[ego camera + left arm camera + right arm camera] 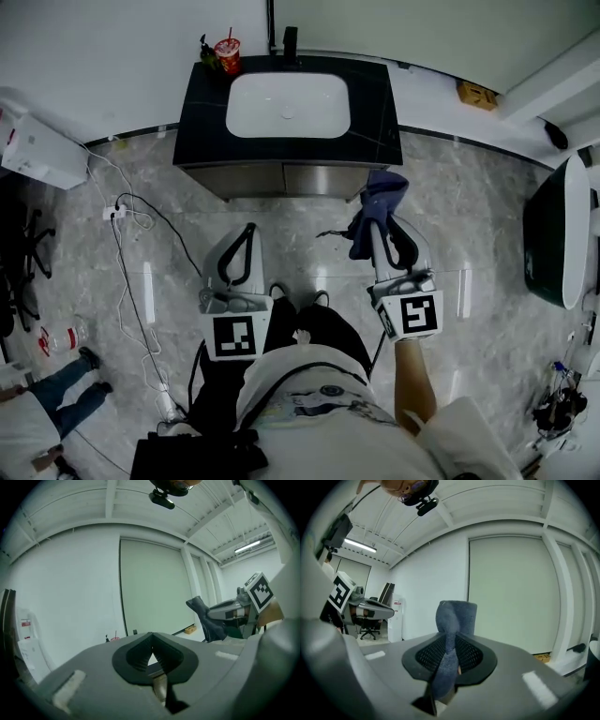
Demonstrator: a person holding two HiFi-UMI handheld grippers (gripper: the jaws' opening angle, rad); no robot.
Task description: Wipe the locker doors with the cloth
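Cloth [380, 202], dark blue, clamped in right gripper [380, 240] jaws, hanging just short of sink cabinet [281, 180] front, no contact. Left gripper [246, 234] jaws closed, empty. Prob approach step; nxt: press cloth flat on door.

We see the cloth [380, 197], a dark blue fabric, bunched and twisted just right of the head view's centre, pinched between the jaws of the right gripper [374, 227]. In the right gripper view it stands upright at centre frame, its folded top rising above the jaws.
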